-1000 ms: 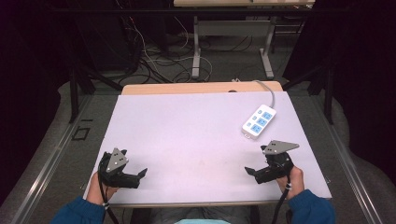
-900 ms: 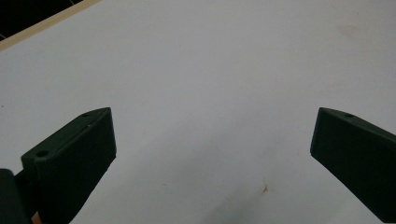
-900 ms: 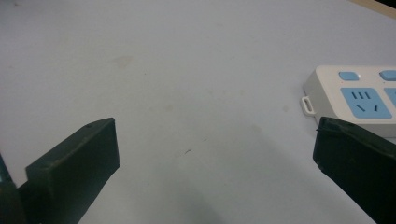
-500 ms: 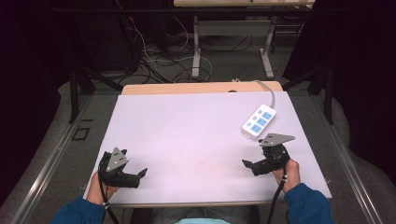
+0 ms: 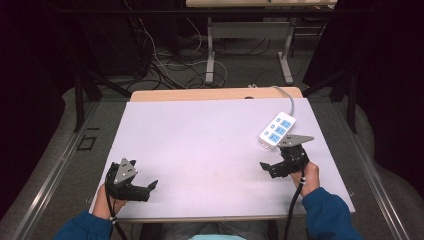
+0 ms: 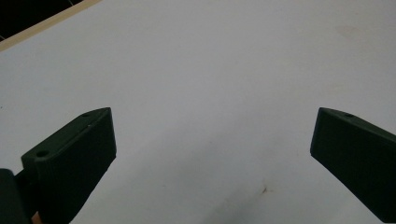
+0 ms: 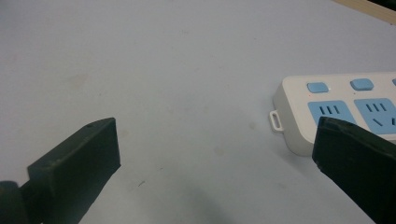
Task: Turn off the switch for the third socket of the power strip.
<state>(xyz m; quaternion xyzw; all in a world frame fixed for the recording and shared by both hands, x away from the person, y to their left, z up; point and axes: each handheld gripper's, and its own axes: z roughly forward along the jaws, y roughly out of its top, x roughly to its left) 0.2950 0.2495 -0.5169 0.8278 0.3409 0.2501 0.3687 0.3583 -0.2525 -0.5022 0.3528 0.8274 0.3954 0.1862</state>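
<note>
Moving up the tabletop [image 5: 200,145] over the last second, your right gripper [image 5: 274,169] now sits just beside the near end of the power strip [image 5: 278,128], jaws apart and empty, seemingly closing in to grasp, while your left gripper [image 5: 146,187] rests open, well apart.

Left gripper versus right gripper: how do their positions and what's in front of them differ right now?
The left gripper sits near the table's front left edge, facing bare surface; the right gripper is further up the right side, beside the white power strip. In the right gripper view the strip lies by one jaw, untouched. Both are open, holding nothing.
</note>
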